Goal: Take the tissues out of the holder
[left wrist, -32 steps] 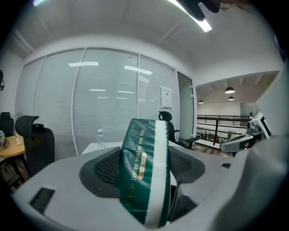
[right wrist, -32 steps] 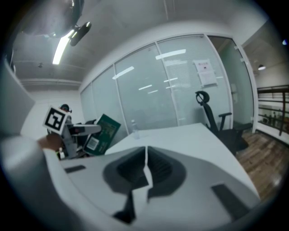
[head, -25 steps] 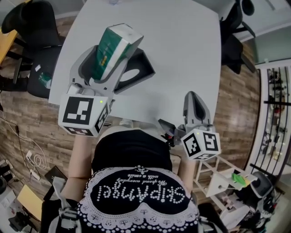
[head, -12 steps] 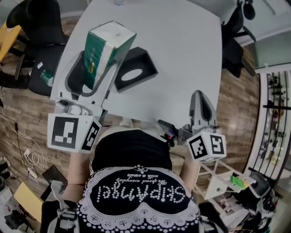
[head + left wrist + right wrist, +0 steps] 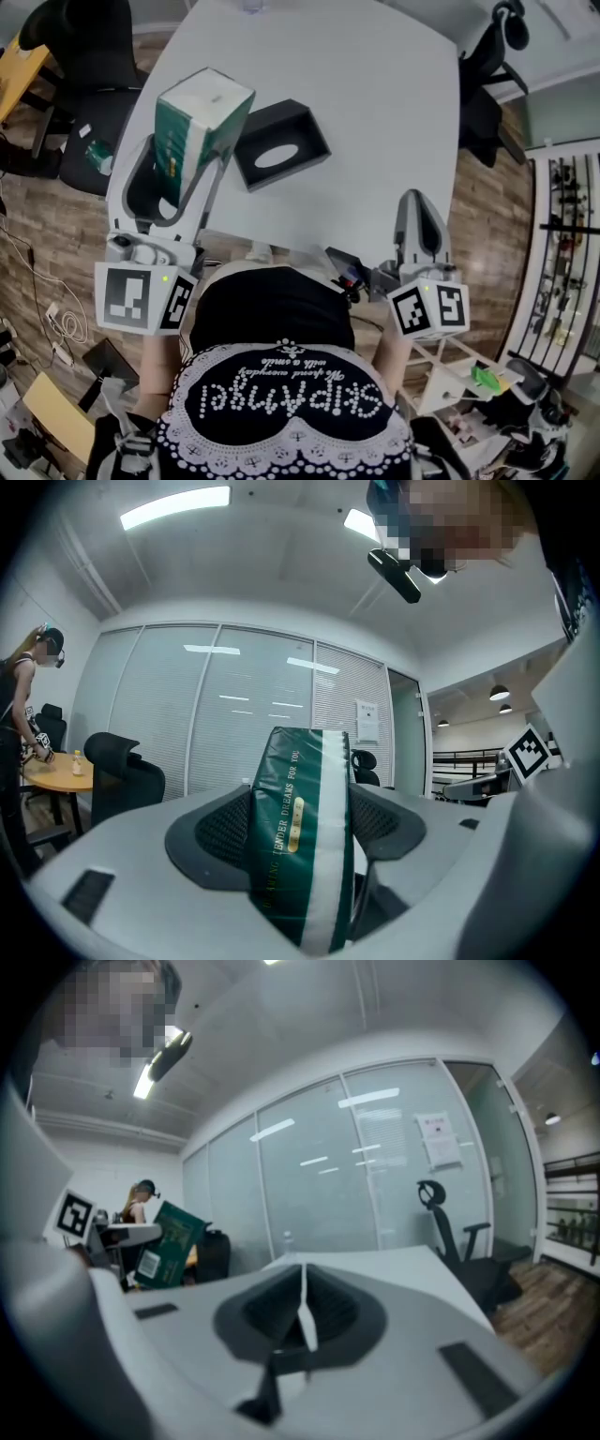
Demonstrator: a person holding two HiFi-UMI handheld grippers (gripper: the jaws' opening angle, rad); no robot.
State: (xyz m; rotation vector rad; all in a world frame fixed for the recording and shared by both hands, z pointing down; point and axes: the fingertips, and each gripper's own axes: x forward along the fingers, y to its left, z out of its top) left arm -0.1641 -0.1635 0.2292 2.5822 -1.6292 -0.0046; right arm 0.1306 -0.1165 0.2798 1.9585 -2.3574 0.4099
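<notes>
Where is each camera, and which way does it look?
Head view: on the person's head, facing down at the table, holder, left gripper, right gripper and the person's shirt.
Left gripper view: on the left gripper, facing along jaws shut on the tissue pack.
Right gripper view: on the right gripper, facing along shut, empty jaws.
Shared: all show the tissue pack.

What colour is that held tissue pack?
Dark green tissue pack with a white stripe; best in left gripper view.
</notes>
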